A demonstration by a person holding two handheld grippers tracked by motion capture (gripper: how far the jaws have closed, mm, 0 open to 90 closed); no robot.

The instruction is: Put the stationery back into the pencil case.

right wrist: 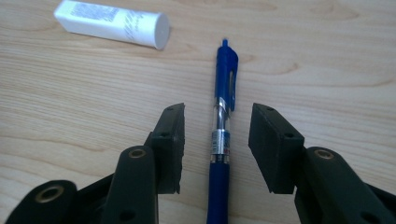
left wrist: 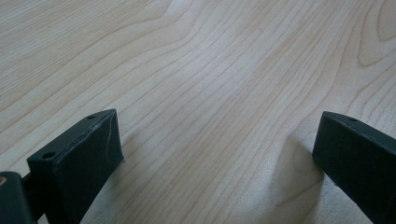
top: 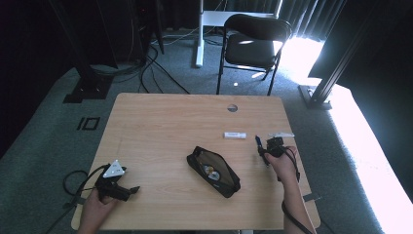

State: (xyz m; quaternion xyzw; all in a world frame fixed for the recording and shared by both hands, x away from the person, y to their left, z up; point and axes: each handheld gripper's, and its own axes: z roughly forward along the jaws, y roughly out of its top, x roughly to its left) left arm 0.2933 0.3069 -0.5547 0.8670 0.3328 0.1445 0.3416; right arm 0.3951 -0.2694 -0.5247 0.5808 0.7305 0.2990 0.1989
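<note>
You are sitting in what looks like a lab or recording studio rather than a home. Your light wooden table (top: 160, 122) stands alone on grey carpet (top: 44, 131), ringed by dark curtains (top: 311, 14) with daylight breaking through at the right. Black metal frame posts (top: 336, 68) rise from floor plates on either side, loose cables (top: 151, 68) run across the carpet, and a black folding chair (top: 251, 41) waits beyond the table.
</note>
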